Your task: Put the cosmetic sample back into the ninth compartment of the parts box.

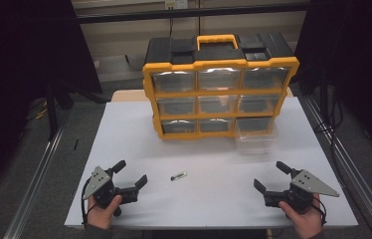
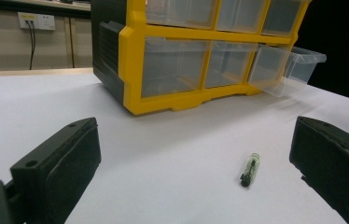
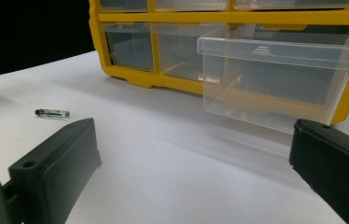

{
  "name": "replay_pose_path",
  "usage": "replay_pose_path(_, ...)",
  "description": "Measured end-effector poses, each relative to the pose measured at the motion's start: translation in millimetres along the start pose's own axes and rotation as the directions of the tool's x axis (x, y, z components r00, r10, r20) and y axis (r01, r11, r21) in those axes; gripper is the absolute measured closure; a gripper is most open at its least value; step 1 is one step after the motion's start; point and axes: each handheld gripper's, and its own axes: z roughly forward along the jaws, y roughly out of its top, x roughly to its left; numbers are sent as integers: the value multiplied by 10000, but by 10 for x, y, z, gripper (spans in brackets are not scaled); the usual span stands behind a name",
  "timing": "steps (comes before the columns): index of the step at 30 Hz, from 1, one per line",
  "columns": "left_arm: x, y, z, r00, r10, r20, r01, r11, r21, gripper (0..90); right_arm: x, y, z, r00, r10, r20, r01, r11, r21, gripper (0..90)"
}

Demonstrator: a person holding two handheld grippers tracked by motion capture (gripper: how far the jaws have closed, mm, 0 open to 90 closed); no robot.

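A small clear tube (image 1: 178, 176) with a dark end lies flat on the white table (image 1: 124, 129), between the two grippers and a little nearer the left one. In the left gripper view the tube (image 2: 250, 170) is a pale greenish glass-like capsule, its black end towards the camera, lying at about 1 o'clock from the middle of the jaws. In the right gripper view it (image 3: 52, 113) lies at about 10 o'clock, with its black tip to the left.

The left gripper (image 1: 132, 174) has its jaws spread wide and holds nothing. The right gripper (image 1: 270, 176) is likewise wide open and empty. Each rests low over the near edge of the table in a hand.

At 12 o'clock from the tube stands a yellow and black drawer cabinet (image 1: 219, 94) with nine clear drawers. Its bottom right drawer (image 1: 255, 135) is pulled out; in the right gripper view this drawer (image 3: 275, 74) looks empty.

What is inside the tube is too small to make out. Faint raised marks run along the front rim of the open drawer, but they cannot be read. The contents of the shut drawers are hard to tell through the glare.
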Motion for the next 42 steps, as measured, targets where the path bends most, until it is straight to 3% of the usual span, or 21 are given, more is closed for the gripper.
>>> replay_pose_path(3, 4, -4, 5, 9998, 86, 157, -87, 9999, 65, 21, 2, 2, 9, 10000, 9, -15, -9, 10000, 24, 8)
replay_pose_path(7, 9, 3, 11, 9999, 103, 26, -103, 9999, -2, 21, 15, 13, 17, 10000, 36, -75, -35, 10000, 40, 8)
replay_pose_path(8, -5, 1, 22, 10000, -69, 6, 69, 10000, -44, 21, 18, 18, 20, 9999, 12, -145, -11, 10000, 59, 7)
replay_pose_path(15, 16, -2, 13, 9999, 75, 83, -75, 10000, 64, 22, 73, 87, 83, 9994, 2, -355, -1, 10000, 8, 6)
replay_pose_path(16, 20, -2, 17, 10000, -5, -73, 5, 10000, -1, 22, 106, 108, 125, 9990, 19, -454, -16, 10000, 69, 7)
replay_pose_path(26, 21, -21, 17, 10000, 61, -52, -60, 9999, 110, 23, 243, 160, 304, 9929, -371, -1131, 444, 9971, 622, 7)
replay_pose_path(31, 13, -29, 22, 10000, 33, -53, -32, 9999, 140, 22, 301, 188, 379, 9887, -332, -1460, 442, 9964, 726, 7)
replay_pose_path(42, 17, -33, 39, 9999, 67, 78, -68, 9998, 161, 22, 395, 233, 580, 9820, -366, -1852, 599, 9908, 1217, 7)
